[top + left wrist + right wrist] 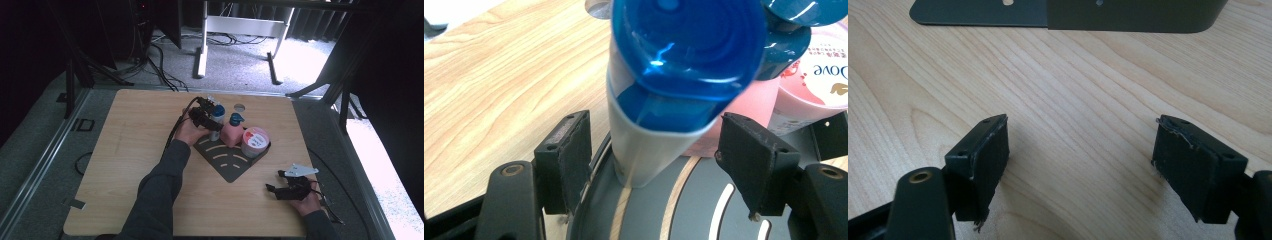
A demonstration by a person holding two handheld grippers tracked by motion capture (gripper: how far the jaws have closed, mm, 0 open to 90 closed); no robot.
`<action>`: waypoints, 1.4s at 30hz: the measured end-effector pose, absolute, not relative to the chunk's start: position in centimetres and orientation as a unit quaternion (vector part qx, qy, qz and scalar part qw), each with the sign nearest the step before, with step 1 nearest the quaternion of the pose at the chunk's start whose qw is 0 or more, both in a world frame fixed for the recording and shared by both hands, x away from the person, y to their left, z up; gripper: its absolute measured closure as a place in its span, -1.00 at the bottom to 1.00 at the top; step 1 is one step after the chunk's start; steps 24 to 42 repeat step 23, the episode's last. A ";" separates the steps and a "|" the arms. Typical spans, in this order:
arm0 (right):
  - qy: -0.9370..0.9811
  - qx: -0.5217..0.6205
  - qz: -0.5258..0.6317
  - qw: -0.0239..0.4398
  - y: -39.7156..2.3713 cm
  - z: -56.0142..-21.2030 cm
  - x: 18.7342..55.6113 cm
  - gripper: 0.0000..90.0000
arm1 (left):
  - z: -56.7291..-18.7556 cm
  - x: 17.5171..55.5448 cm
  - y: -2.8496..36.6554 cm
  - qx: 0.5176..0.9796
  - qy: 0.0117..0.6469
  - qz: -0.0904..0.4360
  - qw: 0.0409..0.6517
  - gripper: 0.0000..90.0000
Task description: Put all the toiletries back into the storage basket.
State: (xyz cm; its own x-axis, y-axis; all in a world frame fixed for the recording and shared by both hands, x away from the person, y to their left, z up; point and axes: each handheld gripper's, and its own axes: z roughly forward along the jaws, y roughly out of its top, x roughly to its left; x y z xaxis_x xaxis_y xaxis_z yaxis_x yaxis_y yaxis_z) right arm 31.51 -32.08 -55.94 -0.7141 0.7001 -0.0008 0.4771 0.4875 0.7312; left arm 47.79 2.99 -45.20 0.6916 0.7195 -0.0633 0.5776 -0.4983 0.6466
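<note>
Bottle: we see a grey bottle (pixel 644 155) with a blue cap standing upright on the dark tray (pixel 227 162), centre of the high view.
Left tool (pixel 651 150): spread either side of the bottle, pads clear of its wall.
Neighbours: a pink bottle (pixel 231 134) just right of it, then a round tub (pixel 255 141), both on the tray.
Right tool (pixel 276 181): spread, nothing between, lower right, over the bare desk (pixel 130 165), well apart from the tray.
</note>
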 end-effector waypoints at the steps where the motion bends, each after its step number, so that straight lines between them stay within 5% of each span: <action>1: 0.849 0.347 0.369 0.151 -32.1 -55.9 31.5 -0.51 | -45.1 47.7 3.2 0.857 0.380 0.105 0.332 -0.34; 22: 0.849 0.346 0.369 0.150 -32.1 -55.9 31.5 -0.51 | -43.1 43.4 8.8 0.849 0.370 0.148 0.348 -0.34; 42: 0.849 0.346 0.369 0.150 -32.1 -55.9 31.5 -0.51 | -43.1 43.4 8.8 0.849 0.370 0.148 0.348 -0.34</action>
